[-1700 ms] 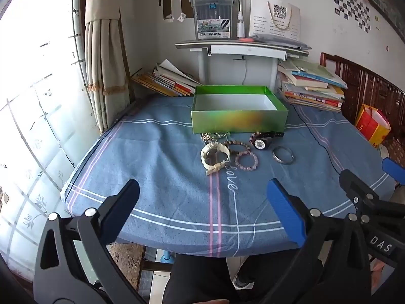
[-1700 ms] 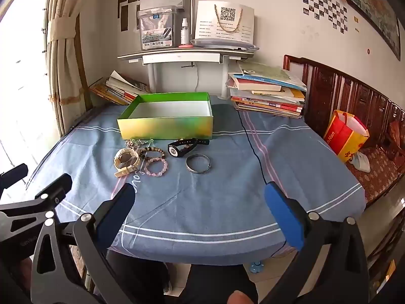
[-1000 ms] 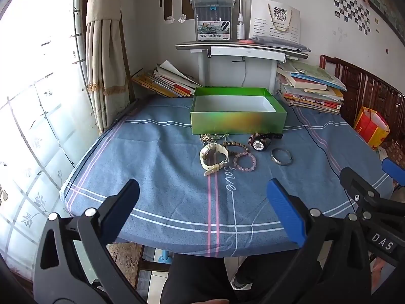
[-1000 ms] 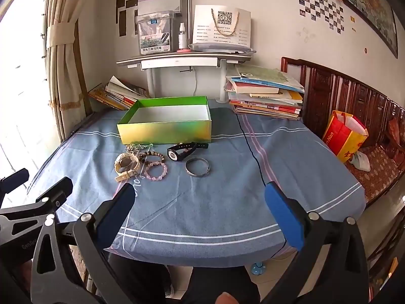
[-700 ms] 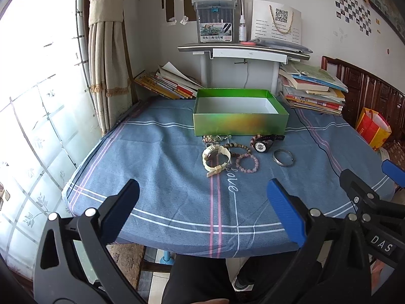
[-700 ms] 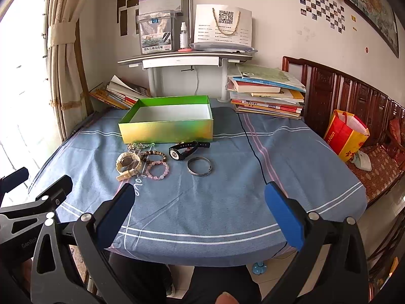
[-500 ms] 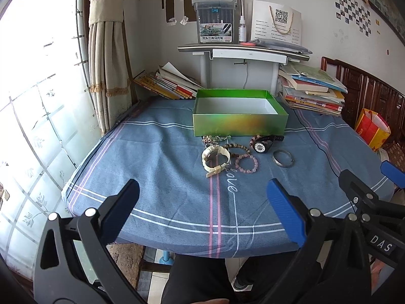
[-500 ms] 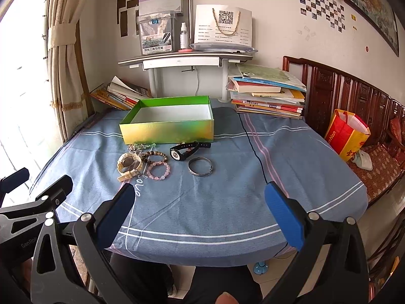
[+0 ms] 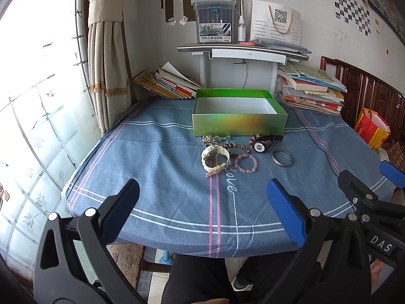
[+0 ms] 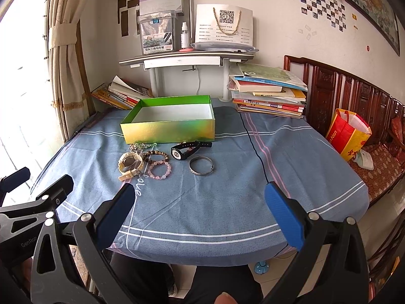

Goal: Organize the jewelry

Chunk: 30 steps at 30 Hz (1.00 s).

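The jewelry lies in a loose cluster on the blue cloth with pink and white stripes (image 9: pixel 162 177) that covers the bench, just in front of an open green cardboard box with a white inside (image 9: pixel 239 124). At the cluster's left is a cream strap watch (image 9: pixel 214 157), touching a brown bead bracelet (image 9: pixel 236 147) and just beside a pink bead bracelet (image 9: pixel 245 162). A tangled chain with pale green beads (image 9: pixel 214 138) lies against the box's front wall. A black wristwatch (image 10: pixel 183 152) sits to the right of the beads, and a plain silver bangle (image 10: pixel 201 166) lies a little apart, nearer the bench's front edge.

The box holds nothing that shows. The left tool (image 9: pixel 202 207) and right tool (image 10: pixel 200 206) both hang over the near edge of the bench, each with its blue-padded fingers spread wide and empty, well apart from the jewelry. Stacks of books (image 10: pixel 268 93) rest behind the box.
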Motion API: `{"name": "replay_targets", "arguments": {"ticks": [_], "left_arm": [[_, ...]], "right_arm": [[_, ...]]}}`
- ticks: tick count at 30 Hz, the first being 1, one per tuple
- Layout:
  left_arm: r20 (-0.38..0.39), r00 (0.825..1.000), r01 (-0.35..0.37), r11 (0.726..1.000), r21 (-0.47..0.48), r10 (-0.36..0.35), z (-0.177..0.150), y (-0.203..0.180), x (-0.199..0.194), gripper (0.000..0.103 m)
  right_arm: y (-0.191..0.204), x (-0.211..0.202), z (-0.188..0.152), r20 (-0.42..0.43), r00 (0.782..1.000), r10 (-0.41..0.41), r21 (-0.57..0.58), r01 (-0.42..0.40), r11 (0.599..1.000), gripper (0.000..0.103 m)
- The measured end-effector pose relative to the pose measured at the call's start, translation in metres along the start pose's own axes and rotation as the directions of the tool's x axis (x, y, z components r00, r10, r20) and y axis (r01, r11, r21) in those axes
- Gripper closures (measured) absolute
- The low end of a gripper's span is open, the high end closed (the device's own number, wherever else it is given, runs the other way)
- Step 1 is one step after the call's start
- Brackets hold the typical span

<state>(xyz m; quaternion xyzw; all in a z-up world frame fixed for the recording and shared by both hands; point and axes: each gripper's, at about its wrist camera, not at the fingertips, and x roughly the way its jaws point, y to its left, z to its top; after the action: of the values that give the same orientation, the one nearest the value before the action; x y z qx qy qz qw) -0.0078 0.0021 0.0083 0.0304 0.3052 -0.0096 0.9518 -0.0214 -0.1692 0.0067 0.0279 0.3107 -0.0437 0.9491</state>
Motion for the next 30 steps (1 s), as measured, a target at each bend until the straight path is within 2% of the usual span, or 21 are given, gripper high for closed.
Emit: {"name": "replay_targets", "arguments": {"ticks": [30], "left_arm": [[0.005, 1.0, 0.0, 1.0, 0.005, 0.0, 0.0018, -0.0022, -0.0037, 0.004]], "right_arm": [[-0.0025, -0.0023, 0.0009, 0.008, 1.0, 0.0, 0.003, 0.0, 1.0, 0.003]]}}
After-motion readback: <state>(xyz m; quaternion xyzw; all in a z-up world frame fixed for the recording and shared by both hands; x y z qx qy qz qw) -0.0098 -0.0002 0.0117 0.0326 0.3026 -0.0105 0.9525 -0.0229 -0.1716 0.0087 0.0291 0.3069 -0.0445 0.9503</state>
